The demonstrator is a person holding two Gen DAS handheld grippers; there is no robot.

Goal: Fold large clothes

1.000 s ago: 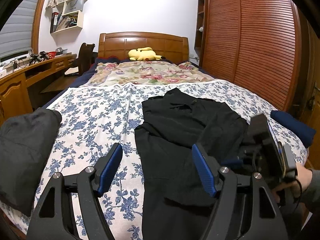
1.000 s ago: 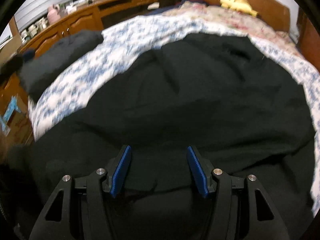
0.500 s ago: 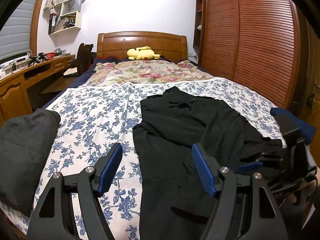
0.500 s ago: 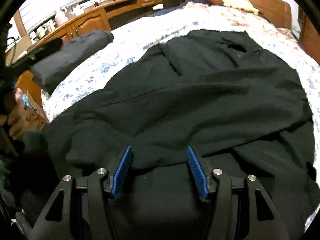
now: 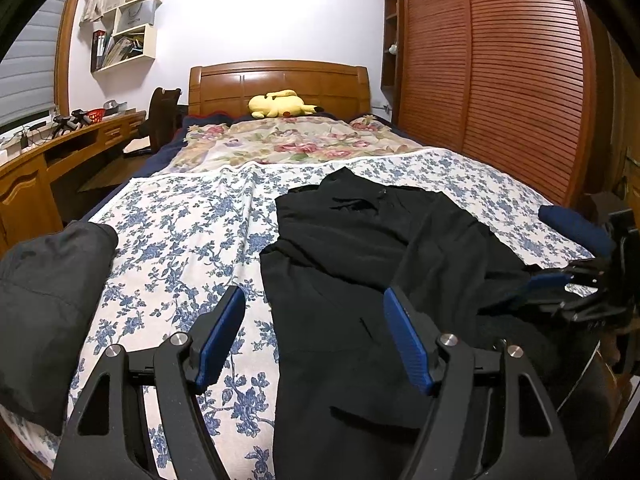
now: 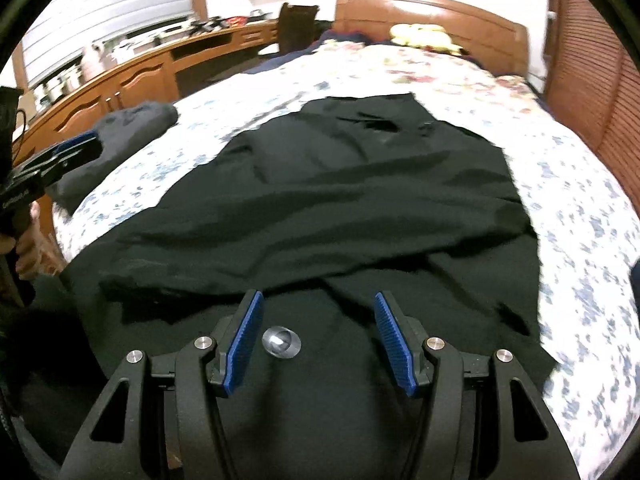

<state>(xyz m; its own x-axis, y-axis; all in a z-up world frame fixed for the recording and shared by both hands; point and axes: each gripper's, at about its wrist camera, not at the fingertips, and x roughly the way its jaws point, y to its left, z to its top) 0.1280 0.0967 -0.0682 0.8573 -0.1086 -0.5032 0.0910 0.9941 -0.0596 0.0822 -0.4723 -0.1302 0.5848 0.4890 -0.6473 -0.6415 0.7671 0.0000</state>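
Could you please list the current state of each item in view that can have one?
Large black garment: spread on the bed, partly folded over itself, rumpled.
Dark grey garment: bundled at the bed's corner.
Slatted wooden wardrobe doors: closed.
Left gripper: open, empty.
Right gripper: open, empty, over the black garment.

wooden bed [image 5: 278, 80], slatted wardrobe [image 5: 500, 80], desk [image 5: 60, 148], wall shelf [image 5: 124, 36]

Both wrist cameras look from the foot of the bed [image 5: 180, 240] toward the headboard [image 5: 280, 84], tilted down. The left view sits higher and left; the right hangs close over the black garment [image 6: 360, 208], which both share.
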